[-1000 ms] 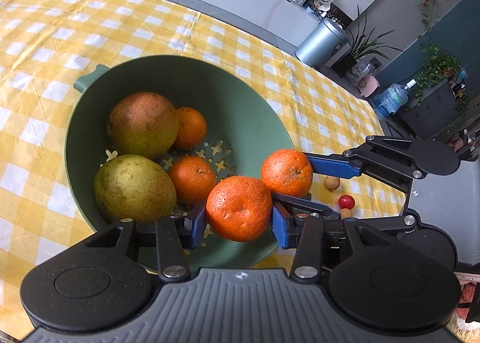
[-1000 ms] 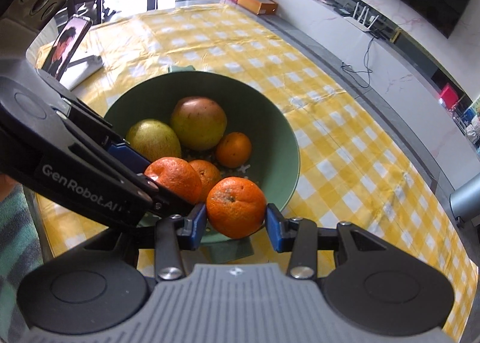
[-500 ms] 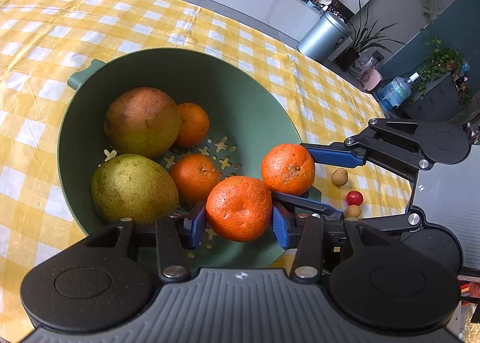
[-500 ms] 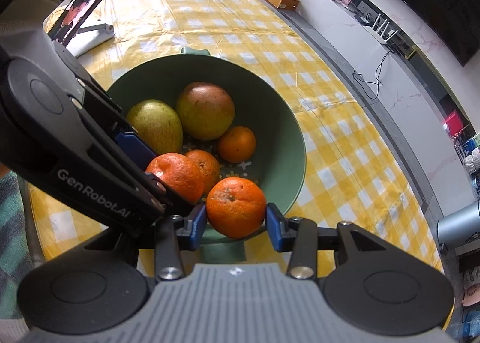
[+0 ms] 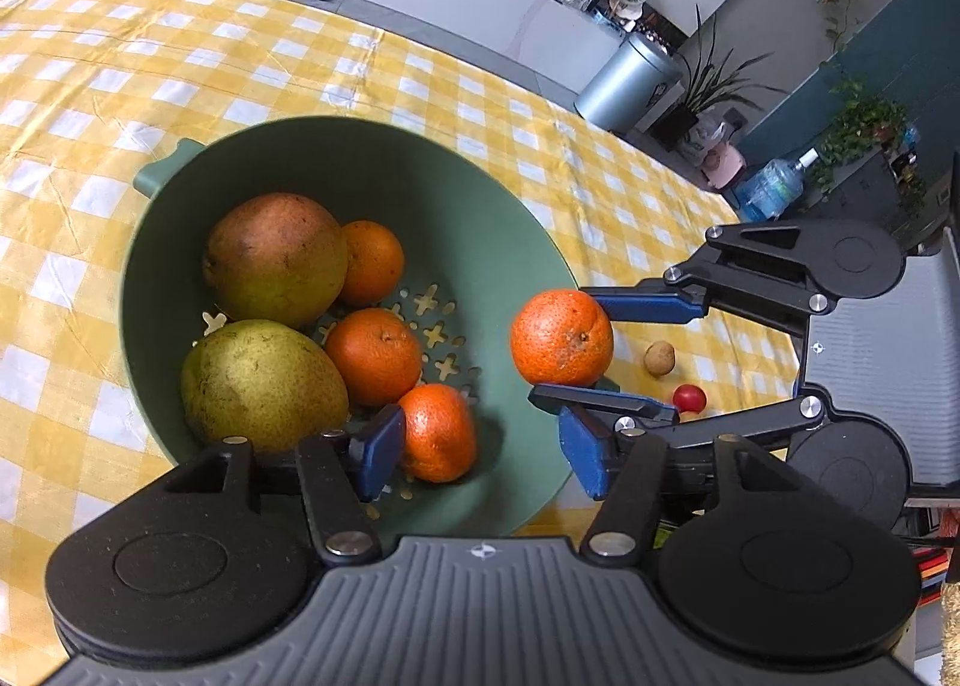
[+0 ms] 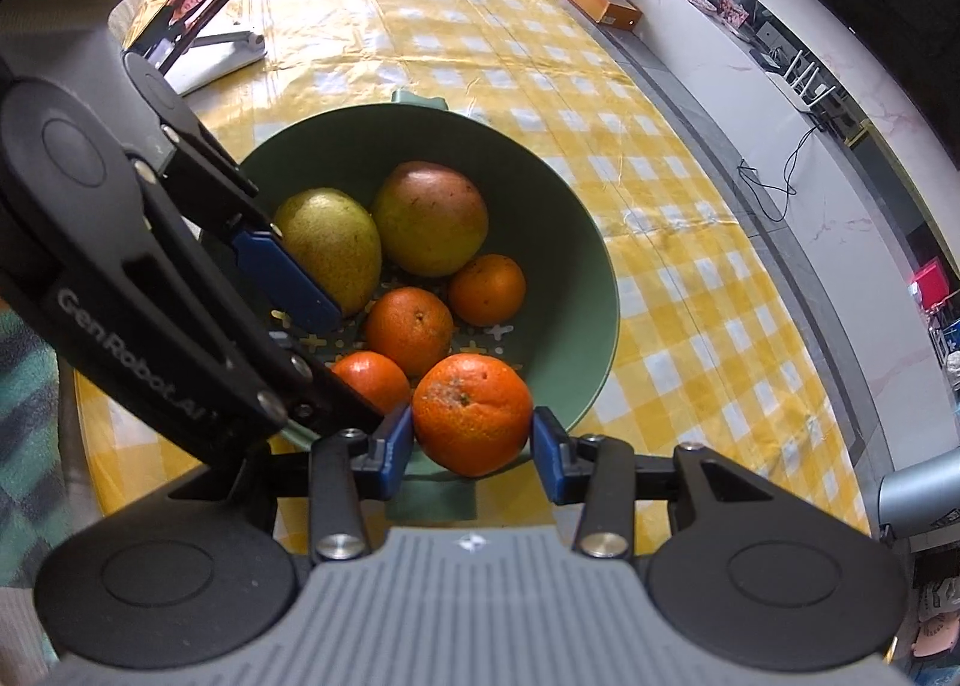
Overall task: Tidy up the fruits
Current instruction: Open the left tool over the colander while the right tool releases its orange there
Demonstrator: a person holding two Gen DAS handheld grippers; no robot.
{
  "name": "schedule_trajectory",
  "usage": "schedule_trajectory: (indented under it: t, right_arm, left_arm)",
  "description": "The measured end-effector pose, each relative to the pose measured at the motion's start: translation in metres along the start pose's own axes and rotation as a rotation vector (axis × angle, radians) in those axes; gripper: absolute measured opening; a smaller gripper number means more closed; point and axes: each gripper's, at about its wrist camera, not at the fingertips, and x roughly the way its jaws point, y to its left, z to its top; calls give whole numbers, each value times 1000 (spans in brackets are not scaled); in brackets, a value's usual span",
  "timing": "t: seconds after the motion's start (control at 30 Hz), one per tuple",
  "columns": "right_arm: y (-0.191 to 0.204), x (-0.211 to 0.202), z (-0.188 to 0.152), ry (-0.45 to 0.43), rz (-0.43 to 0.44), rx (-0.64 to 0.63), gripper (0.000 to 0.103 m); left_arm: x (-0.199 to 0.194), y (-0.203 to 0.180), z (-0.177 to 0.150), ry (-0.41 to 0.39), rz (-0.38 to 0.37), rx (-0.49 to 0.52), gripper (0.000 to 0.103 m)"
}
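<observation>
A green strainer bowl (image 5: 336, 158) (image 6: 540, 194) stands on the yellow checked cloth. In it lie two large green-red fruits (image 5: 273, 260) (image 5: 261, 380) and three oranges. My left gripper (image 5: 480, 452) (image 6: 351, 368) hangs over the bowl's near side, its jaws opening. The orange (image 5: 437, 433) (image 6: 372, 380) under them rests on the bowl's floor beside the left pad, and the pads do not press it. Over the bowl's near rim, my right gripper (image 6: 472, 434) (image 5: 564, 347) is shut on another orange (image 6: 472, 415) (image 5: 561, 337).
A small brown fruit (image 5: 660, 357) and a small red one (image 5: 689, 398) lie on the cloth right of the bowl. A phone on a white stand (image 6: 204, 8) sits at the table's far left. A metal bin (image 5: 630, 80) stands on the floor past the table edge.
My left jaws have spread and let go of their orange, which has dropped into the bowl by the near wall. The right gripper still holds its orange and has rolled a little.
</observation>
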Motion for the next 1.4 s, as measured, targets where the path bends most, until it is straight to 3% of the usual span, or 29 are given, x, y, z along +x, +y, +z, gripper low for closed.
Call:
schedule_trajectory:
  t: [0.17,0.27,0.73,0.9,1.13,1.4]
  right_arm:
    - [-2,2,2,-6,15,27,40]
    - [-1,5,6,-17,16,42,40]
    - [6,27,13,83,-17,32,40]
    - [9,17,11,58,-34,39,51]
    - [12,-11,3,9,-83,74,55]
    - [14,-50,-36,-70,-161,257,59]
  left_arm:
    - [-8,9,3,-61,2,-66,69]
    - [-12,11,3,-89,39,-73,69]
    - [-10,7,-1,-89,82,-46,69]
    - [-9,2,-4,-82,94,-21,69]
    - [-16,-13,-8,-110,91,28,69]
    - [-26,-46,-16,-146,59,117,69]
